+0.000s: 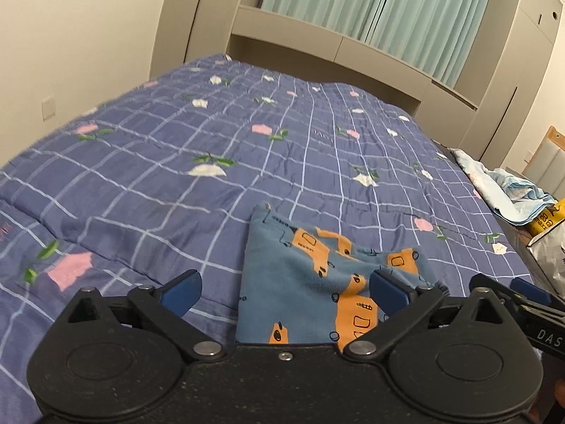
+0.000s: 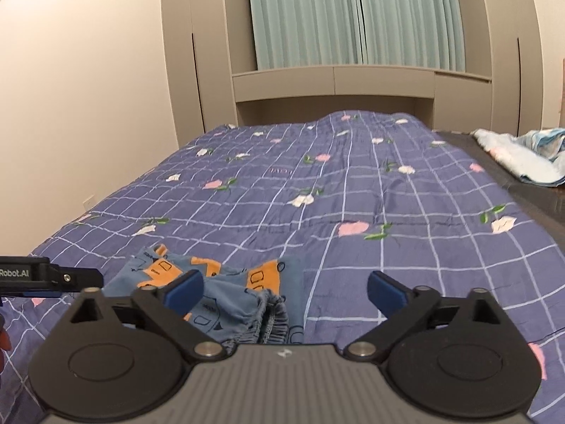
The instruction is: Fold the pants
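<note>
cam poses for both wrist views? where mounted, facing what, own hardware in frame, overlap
Left wrist: on the left gripper, looking forward and down along its open blue fingers at the folded pants; right gripper shows at the right edge.
Right wrist: on the right gripper, same heading, fingers open over the waistband; left gripper shows at the left edge.
Shared: pants, blue checked bedspread, curtains.

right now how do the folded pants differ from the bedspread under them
The pants are plain blue with orange vehicle prints; the bedspread is purple with a white grid and flowers. The pants form a small, bunched, folded bundle; the bedspread lies spread across the bed. Both are soft fabric.
</note>
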{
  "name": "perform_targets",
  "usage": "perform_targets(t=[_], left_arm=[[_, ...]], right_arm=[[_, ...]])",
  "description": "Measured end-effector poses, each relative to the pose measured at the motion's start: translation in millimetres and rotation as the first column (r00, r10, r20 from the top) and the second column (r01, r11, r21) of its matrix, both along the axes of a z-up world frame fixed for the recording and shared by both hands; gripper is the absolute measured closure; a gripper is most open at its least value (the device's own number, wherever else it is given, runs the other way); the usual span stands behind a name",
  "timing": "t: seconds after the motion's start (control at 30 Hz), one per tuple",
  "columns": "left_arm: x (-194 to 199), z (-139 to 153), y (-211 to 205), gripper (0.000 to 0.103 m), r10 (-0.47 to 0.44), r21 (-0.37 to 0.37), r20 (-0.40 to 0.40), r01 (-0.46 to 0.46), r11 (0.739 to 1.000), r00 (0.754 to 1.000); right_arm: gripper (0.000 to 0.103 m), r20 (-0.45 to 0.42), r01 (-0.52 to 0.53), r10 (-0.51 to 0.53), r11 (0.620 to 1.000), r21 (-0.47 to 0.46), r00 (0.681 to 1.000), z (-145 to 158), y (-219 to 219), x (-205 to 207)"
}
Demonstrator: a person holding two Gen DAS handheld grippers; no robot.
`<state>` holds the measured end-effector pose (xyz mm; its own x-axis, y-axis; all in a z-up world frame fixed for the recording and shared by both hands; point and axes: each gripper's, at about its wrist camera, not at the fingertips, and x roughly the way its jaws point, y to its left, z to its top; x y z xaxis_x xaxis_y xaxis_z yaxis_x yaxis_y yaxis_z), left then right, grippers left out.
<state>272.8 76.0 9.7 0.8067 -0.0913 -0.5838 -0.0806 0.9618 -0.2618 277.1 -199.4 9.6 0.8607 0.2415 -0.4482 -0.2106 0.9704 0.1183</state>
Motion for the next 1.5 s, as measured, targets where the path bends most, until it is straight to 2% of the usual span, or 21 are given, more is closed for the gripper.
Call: perform_targets(t=[0.23,0.57,1.03,1.5], left_arm=[[-24,15,-7,0.001,0.013,0.087,0.056,-0.018,0.996,0.998],[-68,30,-17,0.001,0.001,0.145,0.111,-0.017,0.989,0.994],[-141,39,-28,0.001,-0.004,0.152,0.16,-0.02,0.988,0.987],[-197,30,-30,0.001,0.017,0.157,0.176,-0.045,0.987,0.984]], right_arm=[[0.0,0.032,0.038,-0.038,0.999,-0.001,0.999,9,-7,-20],[0.0,0.111,0.056,-0.055,0.998,-0.01,0.992,26,-16,-65],[0.0,0.183,0.045,-0.042,0.999,-0.011,0.982,37,-21,-135],[0.0,0.217,0.024,-0.018,0.999,-0.025,0.976,27,-17,-191]])
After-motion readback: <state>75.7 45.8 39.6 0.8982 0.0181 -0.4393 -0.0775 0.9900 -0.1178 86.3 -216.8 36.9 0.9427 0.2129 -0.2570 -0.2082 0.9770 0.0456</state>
